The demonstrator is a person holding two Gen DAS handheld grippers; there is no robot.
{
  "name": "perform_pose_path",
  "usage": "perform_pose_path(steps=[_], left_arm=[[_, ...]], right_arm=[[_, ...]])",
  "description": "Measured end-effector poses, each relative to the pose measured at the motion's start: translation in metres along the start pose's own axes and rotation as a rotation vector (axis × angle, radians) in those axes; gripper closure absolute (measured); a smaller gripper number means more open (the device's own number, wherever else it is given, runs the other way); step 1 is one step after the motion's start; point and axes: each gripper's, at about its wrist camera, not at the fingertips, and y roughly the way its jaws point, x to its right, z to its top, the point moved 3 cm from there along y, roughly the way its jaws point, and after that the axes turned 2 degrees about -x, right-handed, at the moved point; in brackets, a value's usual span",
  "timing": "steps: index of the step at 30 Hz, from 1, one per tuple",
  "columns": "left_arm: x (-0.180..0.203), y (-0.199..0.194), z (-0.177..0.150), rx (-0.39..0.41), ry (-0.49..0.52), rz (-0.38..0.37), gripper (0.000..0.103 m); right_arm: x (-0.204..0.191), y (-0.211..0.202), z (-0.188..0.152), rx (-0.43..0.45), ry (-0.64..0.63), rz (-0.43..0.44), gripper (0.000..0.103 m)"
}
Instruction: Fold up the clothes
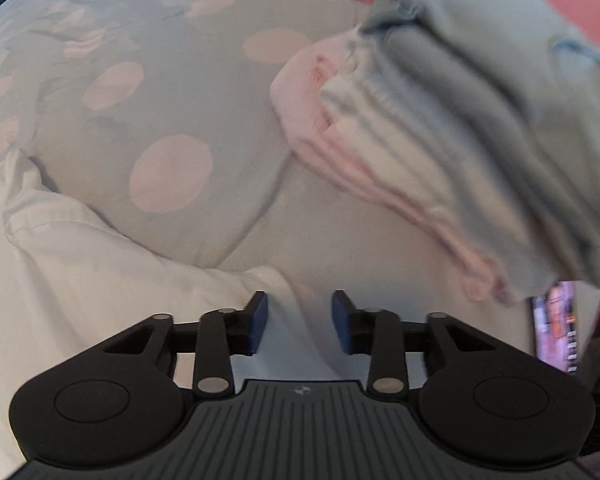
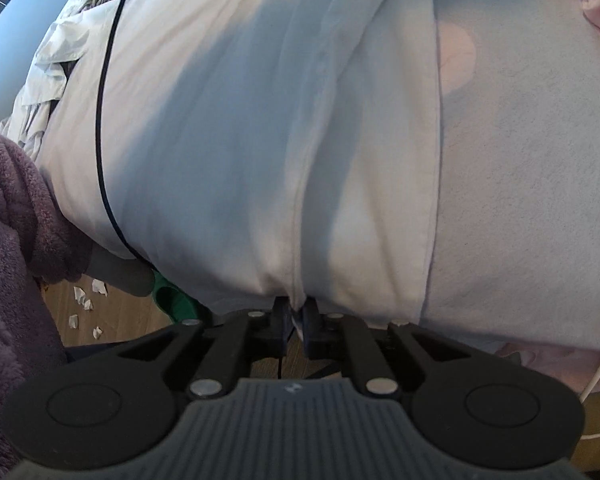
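My right gripper (image 2: 296, 322) has its jaws clenched on the near edge of the white garment (image 2: 260, 120), right at a seam where the cloth hangs off the near side of the bed. The garment lies spread flat on the spotted bedspread (image 2: 520, 160), with no fold in it that I can see. My left gripper (image 1: 299, 322) hangs above a rumpled part of the same white garment, jaws parted with cloth showing between the pads but, as far as I can tell, not pinched. At the far right in the left view sits a stack of folded clothes (image 1: 440, 128), pink, white and grey-blue layers, so several pieces look finished. More crumpled white laundry (image 2: 56, 64) waits at the far left of the bed. I judge this garment barely begun: the left side needs a grip before any fold.
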Motion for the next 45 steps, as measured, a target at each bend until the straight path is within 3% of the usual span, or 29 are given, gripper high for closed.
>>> perform_pose_path(steps=[2, 5, 7, 9, 15, 22, 29, 33, 34, 37, 38, 40, 44, 45], left_arm=[[0.001, 0.008, 0.000, -0.016, 0.023, 0.038, 0.092], [-0.006, 0.007, -0.002, 0.004, -0.006, 0.012, 0.099], [-0.011, 0.002, -0.003, 0.021, -0.039, -0.019, 0.100], [-0.018, -0.005, -0.006, 0.038, -0.069, -0.045, 0.100], [-0.035, -0.031, -0.005, 0.093, -0.153, -0.117, 0.101], [-0.036, -0.035, 0.004, 0.125, -0.184, -0.128, 0.101], [-0.032, -0.022, 0.000, 0.161, -0.193, -0.130, 0.100], [-0.033, -0.019, -0.005, 0.186, -0.213, -0.173, 0.100], [-0.033, -0.022, -0.006, 0.202, -0.208, -0.181, 0.097], [-0.031, -0.036, -0.014, 0.241, -0.193, -0.200, 0.068], [-0.031, -0.041, -0.018, 0.254, -0.188, -0.205, 0.064], [-0.029, -0.053, -0.030, 0.273, -0.159, -0.212, 0.064], [-0.028, -0.074, -0.068, 0.287, -0.091, -0.197, 0.063], [-0.028, -0.078, -0.079, 0.284, -0.078, -0.191, 0.063]], right_arm=[[-0.004, 0.005, 0.000, 0.005, -0.002, 0.008, 0.091], [-0.013, 0.013, 0.002, 0.014, -0.005, 0.021, 0.088], [-0.017, 0.016, 0.004, 0.020, -0.006, 0.032, 0.086], [-0.012, 0.010, 0.003, 0.015, 0.006, 0.044, 0.100], [-0.015, -0.014, -0.003, -0.025, 0.026, 0.099, 0.101], [0.011, -0.062, -0.001, -0.067, 0.084, 0.029, 0.101], [0.034, -0.030, -0.002, -0.120, 0.147, -0.001, 0.101], [0.037, -0.024, -0.001, -0.129, 0.144, -0.024, 0.100], [0.037, -0.024, -0.002, -0.133, 0.144, -0.034, 0.100], [0.038, -0.022, -0.006, -0.150, 0.143, -0.072, 0.096], [0.038, -0.021, -0.007, -0.156, 0.143, -0.085, 0.095], [0.037, -0.021, -0.009, -0.165, 0.140, -0.110, 0.094], [0.026, -0.029, -0.011, -0.143, 0.089, -0.186, 0.074], [0.022, -0.033, -0.011, -0.130, 0.066, -0.207, 0.073]])
